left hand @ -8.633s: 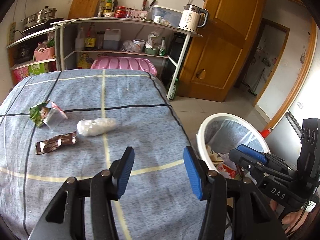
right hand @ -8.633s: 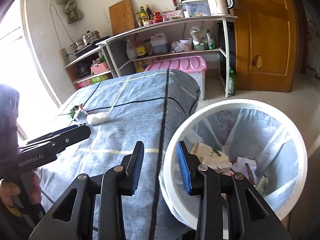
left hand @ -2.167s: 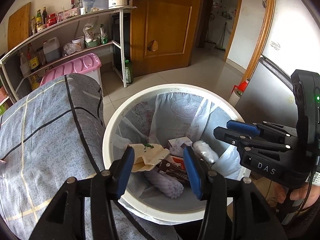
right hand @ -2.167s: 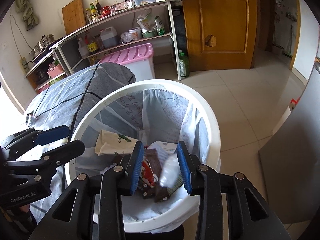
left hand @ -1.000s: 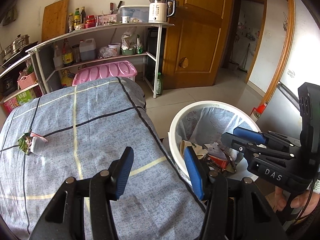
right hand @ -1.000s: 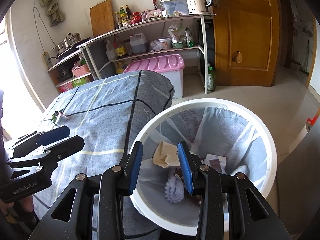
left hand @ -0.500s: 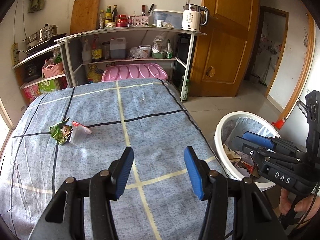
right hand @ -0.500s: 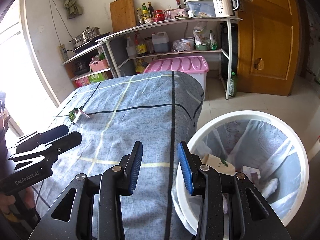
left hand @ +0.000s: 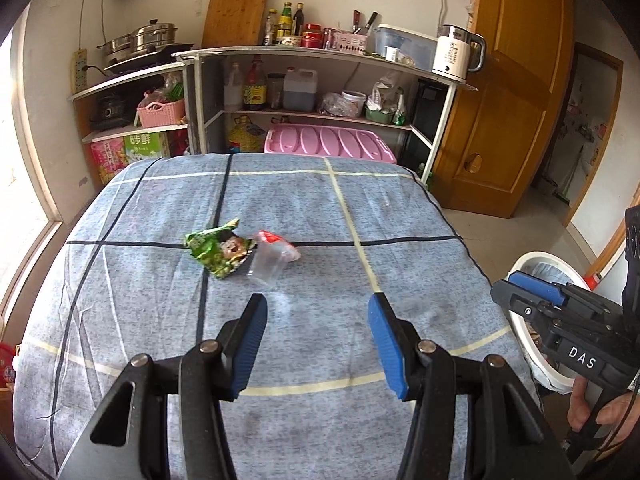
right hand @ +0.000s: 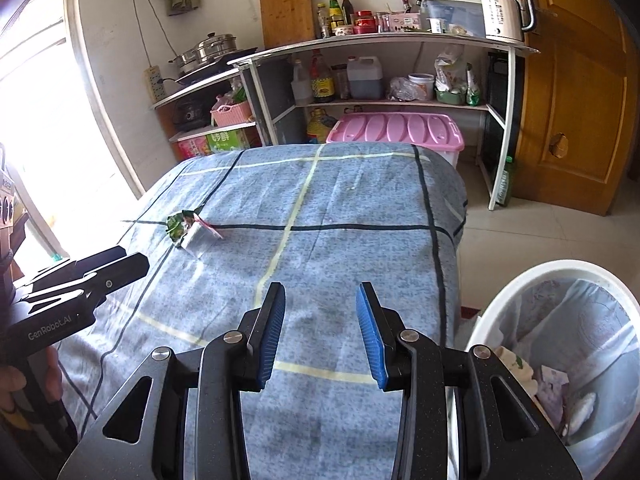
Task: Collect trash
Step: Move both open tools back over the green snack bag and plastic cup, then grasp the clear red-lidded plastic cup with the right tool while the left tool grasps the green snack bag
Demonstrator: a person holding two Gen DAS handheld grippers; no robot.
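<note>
A green snack wrapper (left hand: 218, 251) and a clear plastic cup with a red lid (left hand: 273, 258) lie side by side on the blue checked tablecloth (left hand: 392, 208); they also show in the right wrist view, wrapper (right hand: 179, 225) and cup (right hand: 200, 234). My left gripper (left hand: 316, 320) is open and empty, above the cloth just short of the cup. My right gripper (right hand: 320, 312) is open and empty over the table's near right part. The white lined trash bin (right hand: 532, 280) stands on the floor at the right, holding several pieces of trash.
Shelves (left hand: 320, 56) with bottles, pots and a kettle stand behind the table. A pink storage box (left hand: 328, 142) sits at the far table edge. A wooden door (left hand: 516, 100) is at the right. The bin rim (left hand: 536, 258) shows beside the table's right edge.
Both grippers have swung left from above the bin back over the table. The wrapper and cup are now nearer and more central in the left wrist view.
</note>
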